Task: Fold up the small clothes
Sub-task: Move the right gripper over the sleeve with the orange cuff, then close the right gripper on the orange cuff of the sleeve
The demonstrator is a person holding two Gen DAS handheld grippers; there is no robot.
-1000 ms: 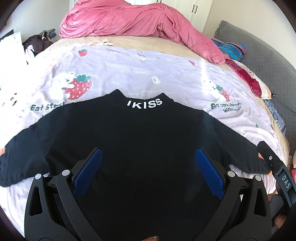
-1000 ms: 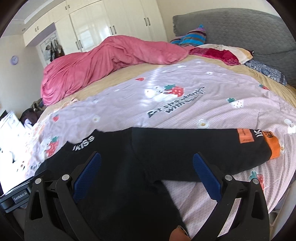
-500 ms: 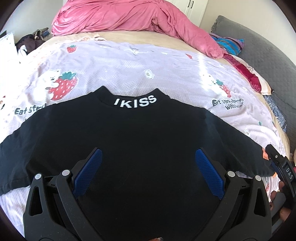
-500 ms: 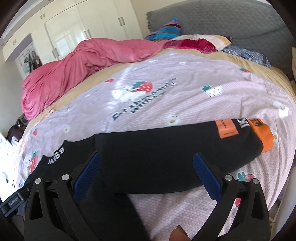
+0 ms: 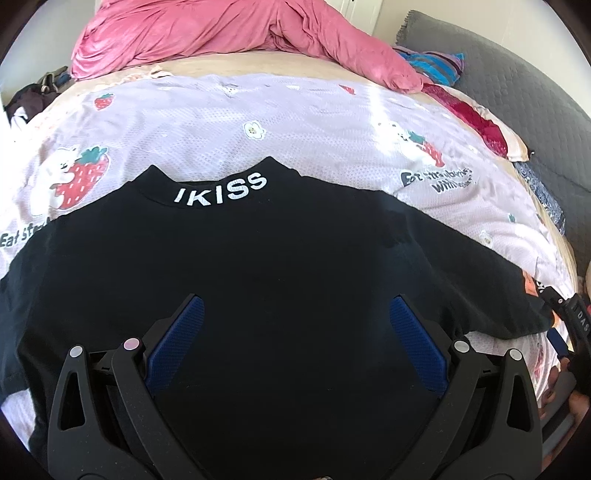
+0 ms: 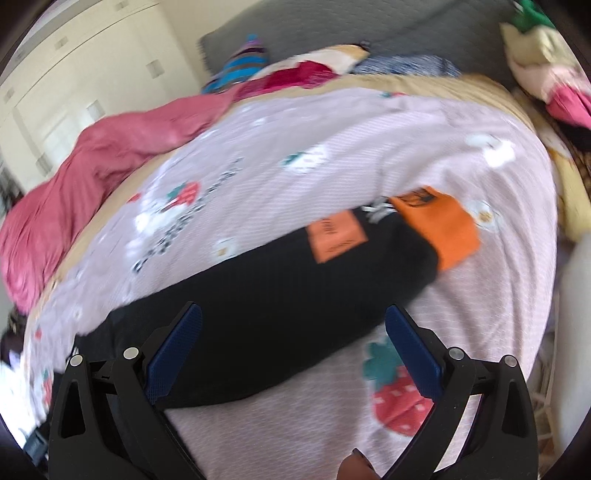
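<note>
A small black top [image 5: 280, 266] with "IKISS" in white on its collar [image 5: 221, 191] lies flat, spread on the bed. My left gripper [image 5: 295, 332] is open and empty above the top's body. My right gripper [image 6: 293, 339] is open and empty above the top's right sleeve [image 6: 280, 295], which ends in an orange cuff [image 6: 439, 225] with an orange patch [image 6: 336, 236] beside it. The right gripper's body [image 5: 570, 321] shows at the right edge of the left wrist view. The right wrist view is blurred.
The top lies on a lilac strawberry-print sheet [image 5: 295, 122]. A pink duvet [image 5: 229, 33] is bunched at the far side. Pillows and striped cloth [image 5: 439, 64] lie by a grey headboard [image 5: 517, 85]. The bed edge [image 6: 546, 295] is to the right.
My left gripper has moved closer over the top's body. My right gripper has swung right along the sleeve toward the orange cuff. Both stay open.
</note>
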